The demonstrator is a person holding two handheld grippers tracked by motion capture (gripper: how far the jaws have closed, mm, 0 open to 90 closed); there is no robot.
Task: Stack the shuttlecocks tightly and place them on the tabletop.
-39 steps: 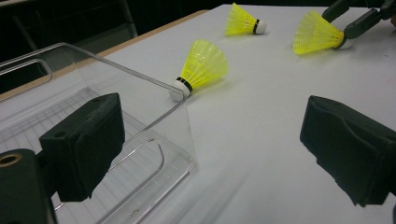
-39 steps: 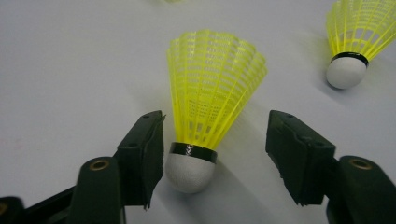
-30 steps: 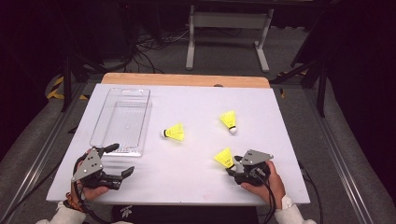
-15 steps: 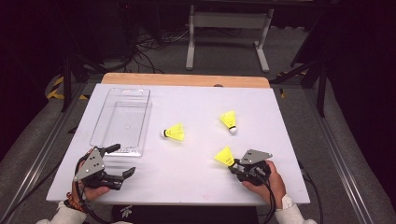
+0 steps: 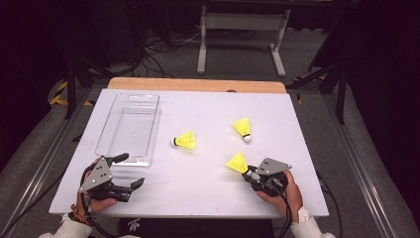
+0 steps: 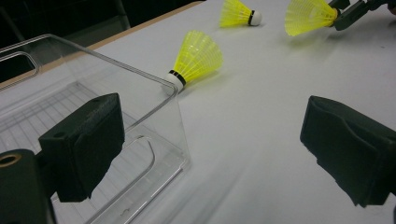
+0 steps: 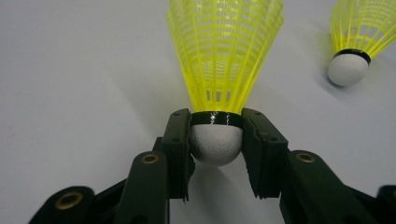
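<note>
In the right gripper view we see the right gripper (image 7: 215,140) closed on the white cork head of a yellow shuttlecock (image 7: 224,60); its jaws have just been closing, and both pads now press on the cork from either side, with the black band just above them. The top of the skirt is cut off by the frame. From the high view this held shuttlecock (image 5: 238,162) sits near the table's (image 5: 208,198) front right corner, its skirt pointing away from the hand toward the table's middle. Whether the skirt rests on the surface or is lifted clear we cannot tell.

A second shuttlecock (image 5: 242,129) lies farther back on the right half, its cork toward the front edge; in the right gripper view only its cork and lower skirt show at the upper right. A third shuttlecock (image 5: 185,141) lies on its side near the table's middle, its cork pointing toward the left edge, just beside the near right corner of a clear plastic tray (image 5: 130,124), which stands along the left side.

Our left gripper (image 5: 124,173) rests by the front left corner with its jaws spread wide and nothing between them. In the left gripper view one pad (image 6: 88,140) overlaps the tray's wall, though we cannot make out whether it touches it.
</note>
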